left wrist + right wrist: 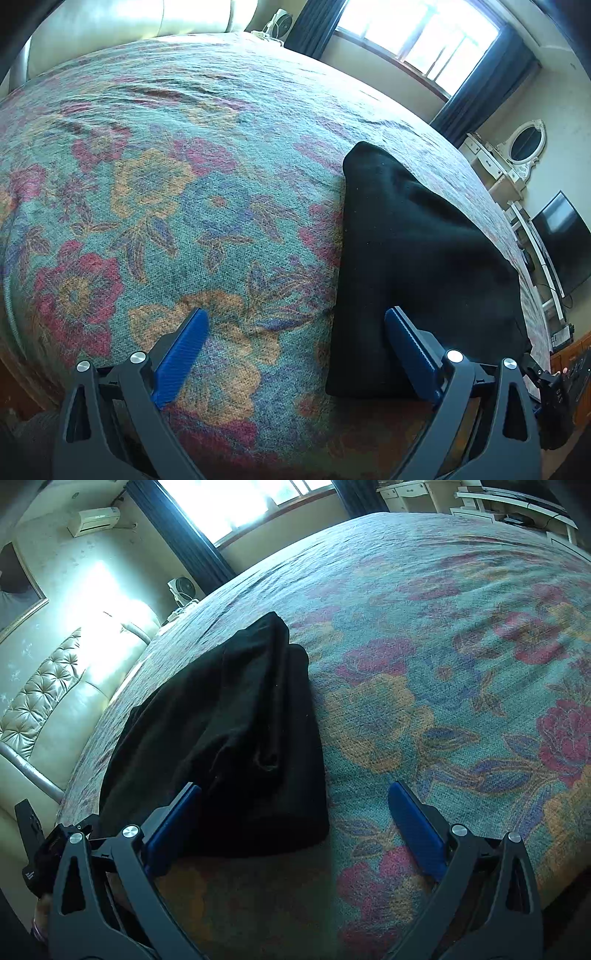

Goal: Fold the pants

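Floral bedspread [166, 192] under folded pants [406, 251]

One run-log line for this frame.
folded black fabric pants on floral bedspread | left gripper open | right gripper open

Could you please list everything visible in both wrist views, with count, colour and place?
pants: one, black, folded, near bed edge
bedspread: one, teal with red and orange flowers, covering bed
headboard: one, cream, tufted, behind bed
window: one, bright, far wall
curtains: dark blue, beside window
fan: one, white, by headboard
air conditioner: one, white, high on wall
mirror: one, oval, white frame
television: one, black, on stand
left tool: blue pads, open, empty
right tool: blue pads, open, empty
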Demonstrator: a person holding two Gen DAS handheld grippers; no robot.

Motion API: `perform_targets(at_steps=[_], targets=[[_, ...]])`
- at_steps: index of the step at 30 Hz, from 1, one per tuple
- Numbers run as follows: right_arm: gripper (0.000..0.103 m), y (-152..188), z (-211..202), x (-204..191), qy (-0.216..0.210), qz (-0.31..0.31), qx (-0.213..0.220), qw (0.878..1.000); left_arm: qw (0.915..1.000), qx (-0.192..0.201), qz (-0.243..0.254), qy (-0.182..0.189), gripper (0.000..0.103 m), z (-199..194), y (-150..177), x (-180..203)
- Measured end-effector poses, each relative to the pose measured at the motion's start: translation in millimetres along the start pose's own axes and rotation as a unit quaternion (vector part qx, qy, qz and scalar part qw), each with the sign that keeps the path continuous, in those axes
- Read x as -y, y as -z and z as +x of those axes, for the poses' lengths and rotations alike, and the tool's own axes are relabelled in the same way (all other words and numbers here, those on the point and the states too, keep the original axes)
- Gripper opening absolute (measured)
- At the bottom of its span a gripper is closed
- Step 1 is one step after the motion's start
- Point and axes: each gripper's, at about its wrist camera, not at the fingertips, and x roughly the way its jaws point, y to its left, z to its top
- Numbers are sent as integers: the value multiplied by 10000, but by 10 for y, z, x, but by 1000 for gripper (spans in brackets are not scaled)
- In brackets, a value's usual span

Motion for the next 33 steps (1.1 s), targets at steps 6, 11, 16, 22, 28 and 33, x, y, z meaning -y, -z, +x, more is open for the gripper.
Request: perform_targets(at_steps=[6,11,16,22,28,33], targets=[[101,47,-137,-250,372,-565,163,9976,9967,238,467,-614,95,-223,86,197],[100,128,-226,-578,358,-1152,194,9925,9943,351,811,-588,95,-456,163,410],[100,205,-341,-801,370,-1565,286,9866,9943,308,940,-404,95,-584,223,600],[100,223,-390,-841,338,-1656,262,9853,9909,297,1232,-448,95,-629,326,788],[100,221,-396,-783,296,-1540,214,9874,9860,238,1484,-725,95,-613,341,901],[100,227,-375,-772,279,-1506,157,9881,9784,451,1736,-1028,95,-634,363,955]])
